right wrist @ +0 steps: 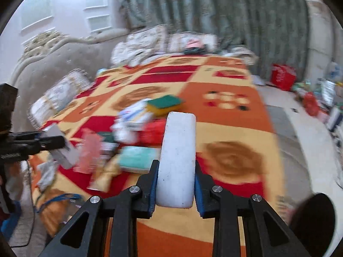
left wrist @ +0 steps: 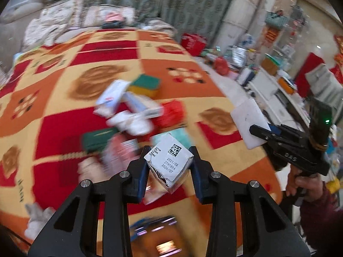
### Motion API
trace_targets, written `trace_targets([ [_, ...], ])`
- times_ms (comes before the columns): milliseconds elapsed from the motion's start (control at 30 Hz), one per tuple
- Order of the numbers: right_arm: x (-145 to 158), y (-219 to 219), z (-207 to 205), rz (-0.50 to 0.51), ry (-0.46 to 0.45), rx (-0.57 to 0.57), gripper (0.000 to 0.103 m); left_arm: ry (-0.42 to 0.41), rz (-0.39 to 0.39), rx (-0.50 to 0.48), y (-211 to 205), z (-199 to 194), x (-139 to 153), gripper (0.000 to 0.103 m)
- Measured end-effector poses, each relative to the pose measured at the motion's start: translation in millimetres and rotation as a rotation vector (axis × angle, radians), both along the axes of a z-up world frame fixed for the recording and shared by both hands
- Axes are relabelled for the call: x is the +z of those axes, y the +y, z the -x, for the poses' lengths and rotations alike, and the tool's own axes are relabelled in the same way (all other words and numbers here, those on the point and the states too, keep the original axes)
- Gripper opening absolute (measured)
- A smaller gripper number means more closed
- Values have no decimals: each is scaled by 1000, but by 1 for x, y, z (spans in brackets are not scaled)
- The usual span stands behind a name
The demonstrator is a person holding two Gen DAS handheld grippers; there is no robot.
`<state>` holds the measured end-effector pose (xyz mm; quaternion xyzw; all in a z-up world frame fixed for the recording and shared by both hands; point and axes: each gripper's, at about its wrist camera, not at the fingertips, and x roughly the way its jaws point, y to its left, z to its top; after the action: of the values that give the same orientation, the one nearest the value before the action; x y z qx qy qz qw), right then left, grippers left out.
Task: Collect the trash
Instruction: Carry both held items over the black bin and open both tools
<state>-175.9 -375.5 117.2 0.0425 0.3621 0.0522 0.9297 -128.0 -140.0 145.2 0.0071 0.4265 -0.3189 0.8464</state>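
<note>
Trash (left wrist: 133, 111) lay heaped mid-blanket (left wrist: 214, 85); the left gripper (left wrist: 169, 160) pinched a small crumpled carton (left wrist: 169, 160) by its corners, the right gripper (right wrist: 175, 184) clamped a white foam block (right wrist: 178, 158). Judging by that skewed corner hold, the carton could twist free during carrying and fall back onto the pile.

A heap of trash (left wrist: 133, 115) lies on the blanket (left wrist: 64, 85), with a sponge (left wrist: 145, 84) at its far edge. Pillows (right wrist: 145, 42) lie behind; floor clutter (left wrist: 235, 57) lies to the right.
</note>
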Motion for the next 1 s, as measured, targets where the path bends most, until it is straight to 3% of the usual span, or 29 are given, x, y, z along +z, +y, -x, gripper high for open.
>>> trace_targets([
  [267, -9, -141, 50, 74, 50, -312, 28, 10, 44, -222, -133, 10, 27, 33],
  [433, -32, -215, 86, 44, 95, -456, 28, 78, 49, -363, -235, 25, 21, 34],
  [700, -57, -271, 117, -16, 124, -569, 28, 173, 104, -492, -344, 54, -5, 35],
  [767, -61, -281, 122, -27, 123, -595, 36, 206, 123, -527, -363, 58, -13, 37],
  [900, -58, -286, 135, -50, 81, -598, 62, 253, 121, -543, -376, 58, -23, 45],
  [1000, -53, -276, 135, -5, 76, -585, 64, 231, 106, -511, -362, 51, -17, 45],
])
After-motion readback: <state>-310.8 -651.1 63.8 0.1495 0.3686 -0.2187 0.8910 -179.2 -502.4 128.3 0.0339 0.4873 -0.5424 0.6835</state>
